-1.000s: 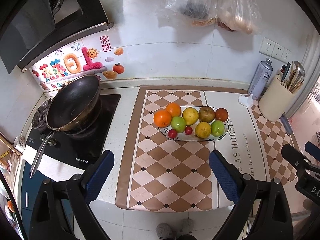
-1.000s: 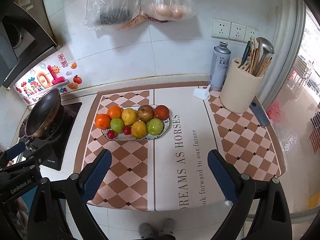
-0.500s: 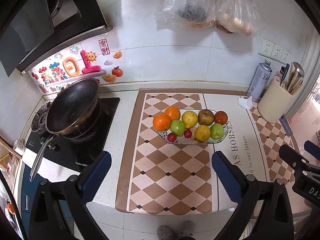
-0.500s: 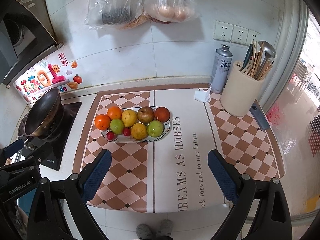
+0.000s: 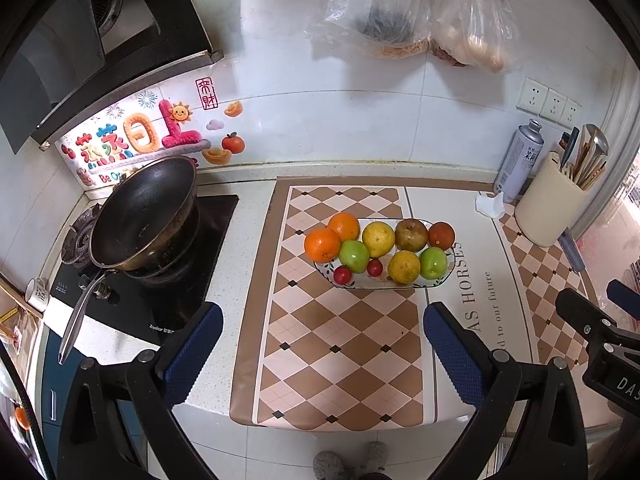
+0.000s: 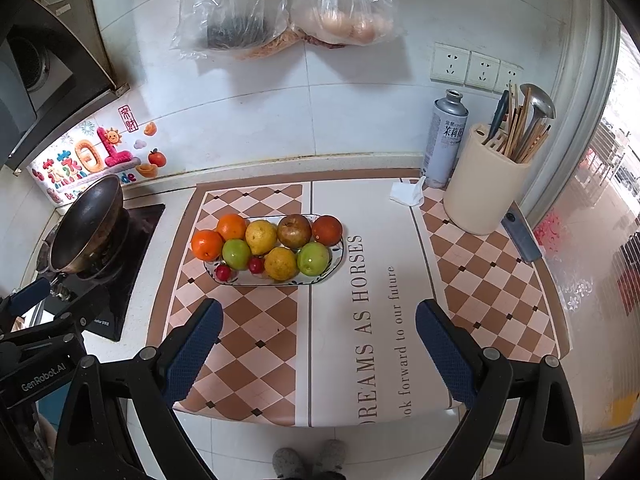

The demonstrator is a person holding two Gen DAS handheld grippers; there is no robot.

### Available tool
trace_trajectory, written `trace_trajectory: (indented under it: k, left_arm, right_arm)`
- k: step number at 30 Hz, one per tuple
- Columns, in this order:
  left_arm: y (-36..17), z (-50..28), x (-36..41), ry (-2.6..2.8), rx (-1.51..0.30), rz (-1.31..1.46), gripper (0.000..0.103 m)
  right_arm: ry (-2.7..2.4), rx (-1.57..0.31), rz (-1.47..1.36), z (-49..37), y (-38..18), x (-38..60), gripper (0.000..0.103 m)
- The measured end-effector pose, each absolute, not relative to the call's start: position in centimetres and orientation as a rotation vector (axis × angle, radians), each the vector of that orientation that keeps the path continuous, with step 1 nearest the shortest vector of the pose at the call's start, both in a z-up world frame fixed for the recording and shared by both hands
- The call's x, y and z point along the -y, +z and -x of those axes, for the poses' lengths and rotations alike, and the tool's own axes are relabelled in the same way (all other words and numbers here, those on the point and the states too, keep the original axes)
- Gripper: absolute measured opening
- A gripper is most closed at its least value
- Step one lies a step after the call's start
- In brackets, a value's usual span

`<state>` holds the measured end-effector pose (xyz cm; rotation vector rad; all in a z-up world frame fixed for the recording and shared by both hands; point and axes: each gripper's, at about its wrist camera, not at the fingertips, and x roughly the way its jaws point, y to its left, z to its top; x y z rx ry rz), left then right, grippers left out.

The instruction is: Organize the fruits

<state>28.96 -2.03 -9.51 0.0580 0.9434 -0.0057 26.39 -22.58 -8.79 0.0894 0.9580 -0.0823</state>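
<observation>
Both grippers, left (image 5: 322, 344) and right (image 6: 318, 340), stay spread and empty, drawn slightly farther back from the fruit plate (image 5: 400, 283).

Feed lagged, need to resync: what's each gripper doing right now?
Left gripper: open, holding nothing, above the mat, short of the fruit plate.
Right gripper: open, holding nothing, also short of the plate.

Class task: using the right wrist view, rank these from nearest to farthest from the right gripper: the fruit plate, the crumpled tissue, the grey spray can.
From the right gripper, its jaws open:
1. Fruit plate, on the mat just ahead, slightly left.
2. Crumpled tissue, farther back, to the right.
3. Grey spray can, behind the tissue, against the wall.
</observation>
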Motion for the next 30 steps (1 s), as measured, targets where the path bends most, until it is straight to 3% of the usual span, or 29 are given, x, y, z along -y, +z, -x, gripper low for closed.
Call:
trace_trajectory:
  k: [30]
  left_arm:
    - [-9.0,-27.9,2.3,0.003,-0.92,-0.052,0.103]
  right_arm:
    - [-0.067,-0.948,-0.092,-25.5,-7.7,22.2,0.099]
